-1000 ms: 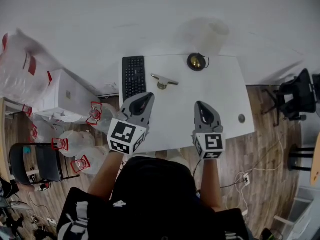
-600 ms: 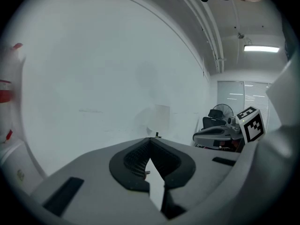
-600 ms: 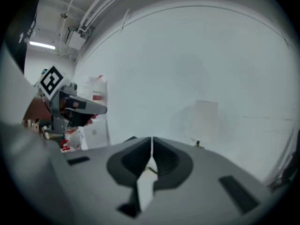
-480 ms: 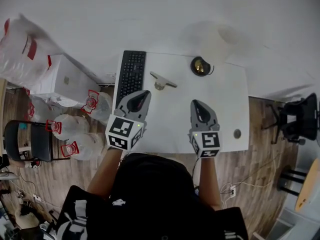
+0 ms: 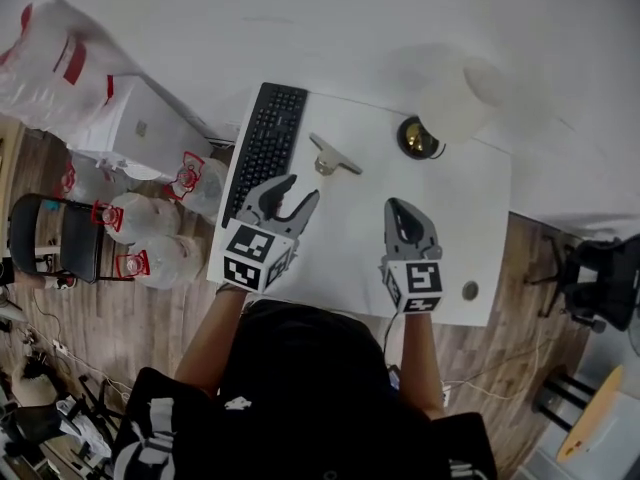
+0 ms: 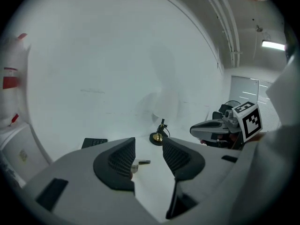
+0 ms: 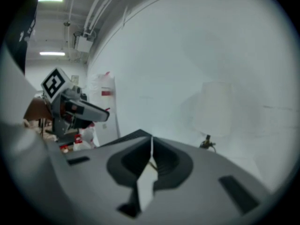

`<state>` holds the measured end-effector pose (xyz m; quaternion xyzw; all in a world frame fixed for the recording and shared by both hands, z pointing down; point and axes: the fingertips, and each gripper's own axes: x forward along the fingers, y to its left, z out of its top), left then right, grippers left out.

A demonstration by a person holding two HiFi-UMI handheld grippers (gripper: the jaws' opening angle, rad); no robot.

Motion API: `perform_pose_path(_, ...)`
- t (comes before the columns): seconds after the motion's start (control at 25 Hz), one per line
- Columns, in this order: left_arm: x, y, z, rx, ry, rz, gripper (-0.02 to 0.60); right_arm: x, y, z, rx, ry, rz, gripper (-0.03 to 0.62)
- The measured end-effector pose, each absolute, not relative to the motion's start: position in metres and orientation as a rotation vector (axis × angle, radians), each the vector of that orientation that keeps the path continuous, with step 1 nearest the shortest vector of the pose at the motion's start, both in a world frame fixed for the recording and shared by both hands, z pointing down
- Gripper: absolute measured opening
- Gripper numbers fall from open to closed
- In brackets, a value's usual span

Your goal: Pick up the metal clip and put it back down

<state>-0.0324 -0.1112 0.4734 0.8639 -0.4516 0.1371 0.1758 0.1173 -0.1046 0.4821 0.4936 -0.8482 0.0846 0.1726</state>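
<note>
White table [image 5: 455, 203] carries a black keyboard [image 5: 265, 148] along its left edge, a lamp [image 5: 421, 138] with a brass base near the far edge, and the metal clip [image 5: 333, 156] lying flat between the two, closer to the keyboard. The left claw [image 5: 297, 194] hovers over the near part of the table, pointing toward the clip but well short of it. Its jaws have just been spreading and now stand about halfway apart with nothing between the pads. In the left gripper view the clip [image 6: 139, 162] shows on the tabletop beyond the gap, just past the left pad. The right claw [image 5: 402, 210] is beside it over the table's middle, with its jaws pressed together on nothing and only a thin seam between the pads [image 7: 161, 161].
</note>
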Motion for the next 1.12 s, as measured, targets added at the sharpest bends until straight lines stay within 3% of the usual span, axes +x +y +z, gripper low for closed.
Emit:
perform_pose_path(0.28, -0.024, -0.118, 0.514, 2.367, -1.284, 0.512, 0.287, 0.124, -0.117, 0.497, 1.326, -2.418, 0.271, 0.035)
perform_pose_path(1.12, -0.015, -0.163, 0.642, 2.225, -1.174, 0.842, 0.331, 0.131, -0.142, 0.55, 1.277, -2.338, 0.377, 0.035)
